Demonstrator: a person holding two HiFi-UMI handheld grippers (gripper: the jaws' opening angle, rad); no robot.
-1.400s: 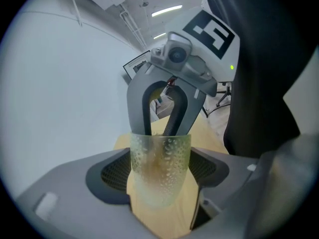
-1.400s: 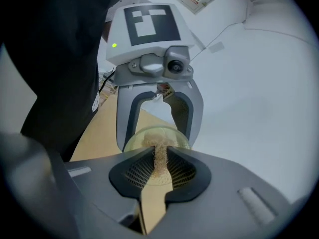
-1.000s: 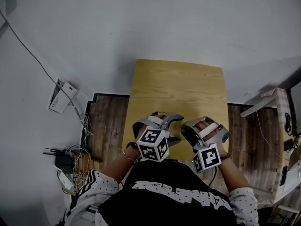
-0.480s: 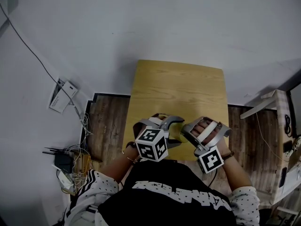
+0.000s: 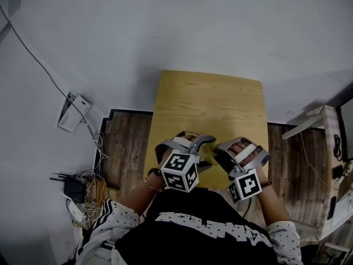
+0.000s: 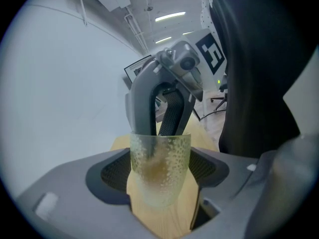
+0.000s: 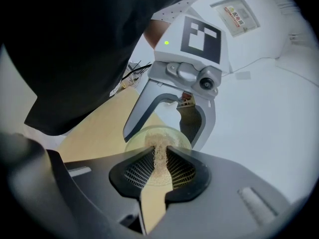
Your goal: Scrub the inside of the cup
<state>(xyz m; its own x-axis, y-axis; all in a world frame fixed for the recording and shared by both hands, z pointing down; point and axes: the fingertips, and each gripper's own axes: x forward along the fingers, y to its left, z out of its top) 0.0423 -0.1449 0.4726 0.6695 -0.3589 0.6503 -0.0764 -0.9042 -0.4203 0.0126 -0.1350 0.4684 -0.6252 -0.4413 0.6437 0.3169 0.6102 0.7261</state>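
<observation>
Lower centre, my left gripper (image 5: 204,154) clamps the cup (image 6: 160,169), my right gripper (image 7: 159,151) pinches a tan scrub pad (image 7: 159,164) inside it.

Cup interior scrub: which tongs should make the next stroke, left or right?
Right. The right tongs are shut on the fibrous scrubber, whose end already sits in the glass cup mouth. The left tongs grip the cup from outside, so they should just steady it.

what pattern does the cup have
The cup is translucent pale green with a bubbly dimpled texture, clearest in the left gripper view.
</observation>
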